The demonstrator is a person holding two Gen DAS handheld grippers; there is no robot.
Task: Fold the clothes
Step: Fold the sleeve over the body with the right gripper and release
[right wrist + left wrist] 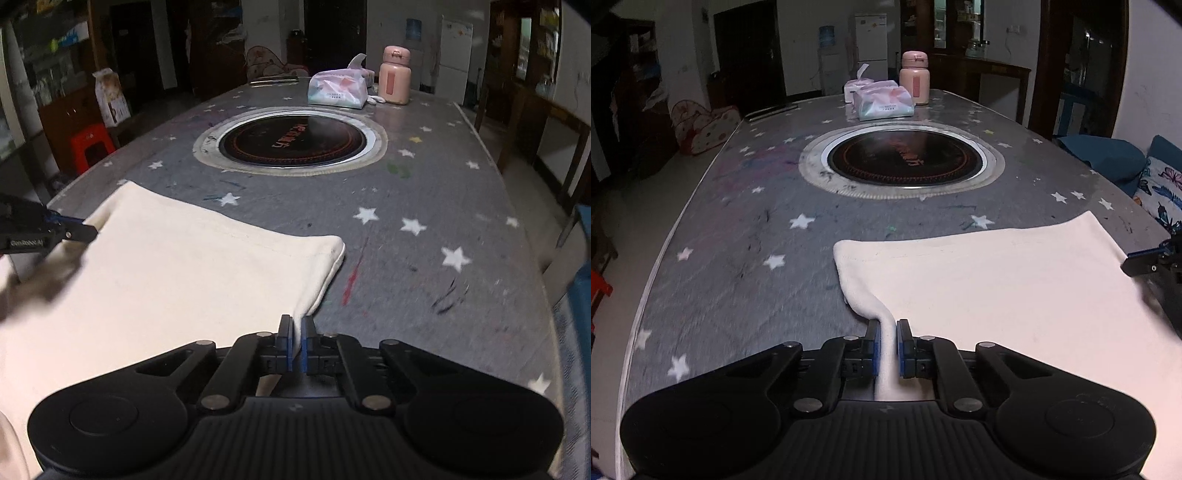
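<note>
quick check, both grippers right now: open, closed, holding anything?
Left gripper: closed, pinching the near left edge of the cream cloth.
Right gripper: closed, pinching the cloth's near right edge.

Cream cloth (997, 280); grey, white-starred table cover (738, 236); pink bottle (915, 78).

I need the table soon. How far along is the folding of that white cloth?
Done: the cloth lies flat on the table, with what looks like a folded far edge. In hand: the left gripper pinches its left edge and the right gripper its right edge, both shut on fabric. Left: carrying those edges over into the next fold; no finished compact bundle shows yet.
</note>
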